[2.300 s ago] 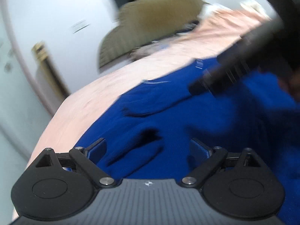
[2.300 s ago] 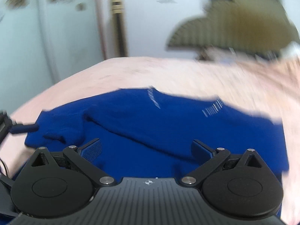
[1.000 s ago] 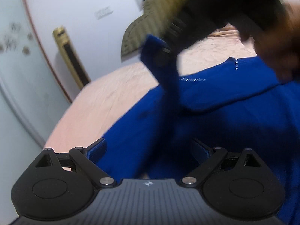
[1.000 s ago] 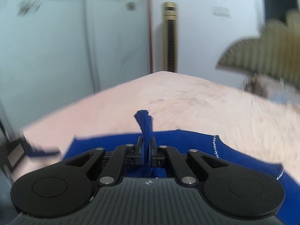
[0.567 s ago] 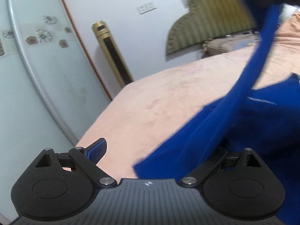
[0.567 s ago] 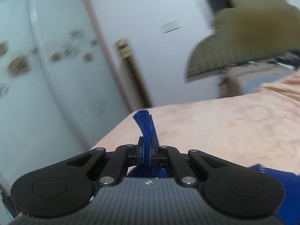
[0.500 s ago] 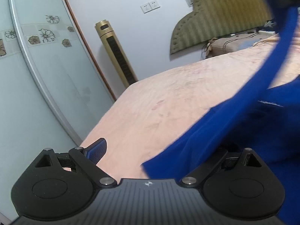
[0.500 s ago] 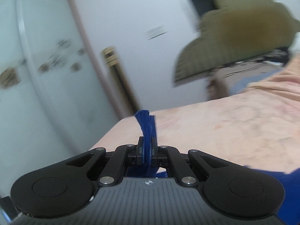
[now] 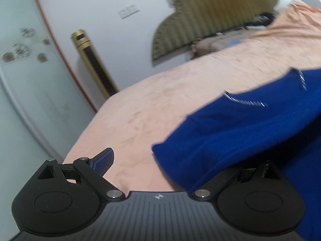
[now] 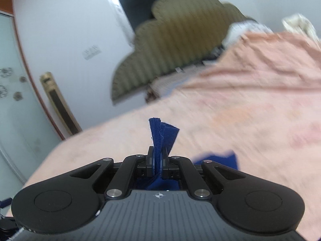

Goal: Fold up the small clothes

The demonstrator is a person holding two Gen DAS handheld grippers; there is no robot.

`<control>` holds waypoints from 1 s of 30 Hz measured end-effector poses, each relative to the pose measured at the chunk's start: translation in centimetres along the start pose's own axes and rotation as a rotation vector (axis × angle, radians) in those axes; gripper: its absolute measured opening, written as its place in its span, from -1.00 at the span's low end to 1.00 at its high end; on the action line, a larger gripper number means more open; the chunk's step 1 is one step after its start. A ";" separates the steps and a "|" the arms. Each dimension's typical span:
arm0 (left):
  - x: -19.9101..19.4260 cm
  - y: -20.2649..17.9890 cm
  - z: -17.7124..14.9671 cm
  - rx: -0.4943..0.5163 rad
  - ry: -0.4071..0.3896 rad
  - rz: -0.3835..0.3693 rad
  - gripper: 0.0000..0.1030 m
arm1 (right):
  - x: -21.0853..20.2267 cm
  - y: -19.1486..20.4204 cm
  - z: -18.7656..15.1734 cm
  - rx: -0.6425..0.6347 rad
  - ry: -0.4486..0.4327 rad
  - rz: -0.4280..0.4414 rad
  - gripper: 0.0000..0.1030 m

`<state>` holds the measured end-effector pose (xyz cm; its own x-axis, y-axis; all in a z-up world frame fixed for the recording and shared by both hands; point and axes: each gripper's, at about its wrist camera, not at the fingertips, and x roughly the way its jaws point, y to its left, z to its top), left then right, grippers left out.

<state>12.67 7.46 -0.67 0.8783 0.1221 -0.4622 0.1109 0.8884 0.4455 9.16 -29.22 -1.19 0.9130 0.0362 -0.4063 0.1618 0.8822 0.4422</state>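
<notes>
You're working in a home bedroom, on a bed [image 9: 160, 108] spread with a peach blanket that fills most of what you see. At its far end rises a scalloped, olive-green padded headboard [image 10: 180, 46], with a patterned pillow [image 9: 216, 44] lying just below it. Left of the headboard there's a white wall with a switch plate [image 9: 128, 11], and a gold tower fan [image 9: 94, 64] standing against it. Further left of the bed runs a frosted wardrobe door [image 9: 22, 76] with flower decals.
</notes>
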 end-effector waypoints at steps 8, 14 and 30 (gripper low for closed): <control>-0.5 1.2 -2.2 0.038 0.036 -0.035 0.88 | -1.2 -2.4 -4.2 0.101 0.146 0.000 -0.81; -0.5 1.6 -3.2 0.011 0.068 -0.043 0.90 | -1.4 -3.4 -4.2 0.207 0.157 0.030 -0.53; -6.0 3.1 -1.9 -0.242 0.042 -0.315 0.88 | -1.5 -2.8 -3.9 0.132 0.104 -0.010 -0.76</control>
<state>6.83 10.32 2.01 0.7985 -0.1592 -0.5806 0.2544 0.9633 0.0857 5.87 -29.90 -4.87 0.8685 0.0822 -0.4888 0.2250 0.8134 0.5365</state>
